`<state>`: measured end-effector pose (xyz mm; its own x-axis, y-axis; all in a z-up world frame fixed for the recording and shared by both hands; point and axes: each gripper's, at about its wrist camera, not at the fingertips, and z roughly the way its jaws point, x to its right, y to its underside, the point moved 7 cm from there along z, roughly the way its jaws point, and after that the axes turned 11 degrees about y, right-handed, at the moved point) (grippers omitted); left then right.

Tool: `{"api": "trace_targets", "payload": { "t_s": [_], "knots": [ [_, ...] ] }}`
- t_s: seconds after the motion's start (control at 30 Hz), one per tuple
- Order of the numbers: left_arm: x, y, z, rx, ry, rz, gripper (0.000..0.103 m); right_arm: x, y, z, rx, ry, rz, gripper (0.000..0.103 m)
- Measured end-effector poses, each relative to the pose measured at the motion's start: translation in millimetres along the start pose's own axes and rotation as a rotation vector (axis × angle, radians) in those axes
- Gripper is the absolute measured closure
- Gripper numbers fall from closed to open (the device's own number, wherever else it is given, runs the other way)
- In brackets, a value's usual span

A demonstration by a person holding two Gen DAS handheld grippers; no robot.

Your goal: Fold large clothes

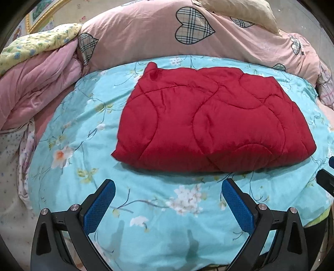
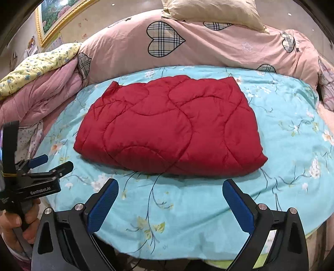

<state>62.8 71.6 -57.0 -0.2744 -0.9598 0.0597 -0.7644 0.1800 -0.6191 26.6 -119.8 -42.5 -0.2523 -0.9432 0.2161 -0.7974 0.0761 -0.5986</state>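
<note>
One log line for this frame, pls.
red quilted garment: folded, flat on floral sheet | left gripper: open, clear | right gripper: open, clear

A bed covered by a turquoise floral sheet (image 2: 208, 208) fills the room. Behind it lie a pink duvet with plaid hearts (image 2: 198, 48), a beige pillow (image 2: 213, 12) and a yellow flowered quilt (image 2: 41, 64). A gold-framed painting (image 2: 56, 18) hangs on the beige wall (image 2: 100, 18).

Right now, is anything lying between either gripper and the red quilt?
Nothing visible. Only bare blue floral sheet separates the open left gripper and open right gripper from the red quilt; both jaws are empty.
</note>
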Motion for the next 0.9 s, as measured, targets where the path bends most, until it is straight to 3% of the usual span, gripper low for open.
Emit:
{"api": "trace_targets", "payload": {
  "t_s": [0.4,0.9],
  "knots": [
    [1.7,-28.6,46.6,-0.029,-0.044,0.024,0.001,0.1,-21.9,42.6,-0.035,0.039,0.011,0.002],
    [6.2,-35.4,59.8,-0.035,-0.036,0.006,0.001,4.3,-26.2,68.0,-0.072,0.063,0.032,0.002]
  ]
}}
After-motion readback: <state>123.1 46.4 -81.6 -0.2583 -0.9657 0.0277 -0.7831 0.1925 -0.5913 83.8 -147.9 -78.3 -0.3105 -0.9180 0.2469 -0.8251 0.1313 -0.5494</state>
